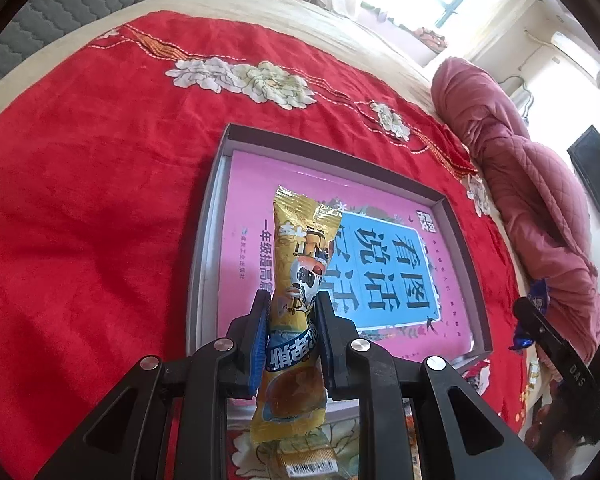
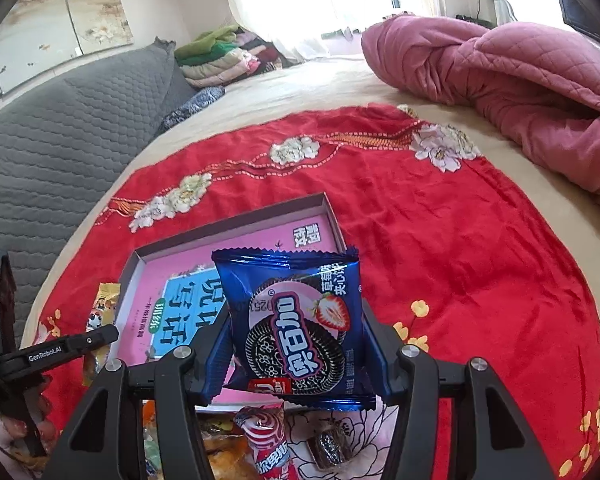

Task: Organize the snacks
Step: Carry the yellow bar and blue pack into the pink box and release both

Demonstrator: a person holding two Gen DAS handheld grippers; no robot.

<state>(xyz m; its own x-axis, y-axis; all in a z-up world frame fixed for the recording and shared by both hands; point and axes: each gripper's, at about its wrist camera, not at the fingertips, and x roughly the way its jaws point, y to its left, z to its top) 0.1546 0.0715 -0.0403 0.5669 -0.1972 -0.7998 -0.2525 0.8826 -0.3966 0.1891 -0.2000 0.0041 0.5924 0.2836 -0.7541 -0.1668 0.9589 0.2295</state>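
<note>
Both tools carry a snack and both face the same goal: the shallow grey-walled box (image 1: 458, 240) lying on the red flowered blanket (image 1: 100, 200) on the bed, directly ahead of and below each tool. The left tool (image 1: 292, 320) is clamped tight on a long yellow snack packet (image 1: 300, 264), gripped near its middle, its long axis running straight out along the fingers toward the box — so it would land lengthwise if lowered as it stands. The right tool (image 2: 296, 344) holds a squarish blue cookie packet (image 2: 296, 320) by its two side edges, jaws partly spread to its width, the face turned up to the camera. The box is lined with a flat pink booklet (image 1: 260, 200), smooth and stiff-looking; the wrappers are glossy crinkled foil with crimped ends, and the blanket is soft, plush and wrinkled. Judging by both views, the left tool sits nearer the box's near wall. More loose snacks lie below the right tool, among them a red-and-white packet (image 2: 266, 440).
</note>
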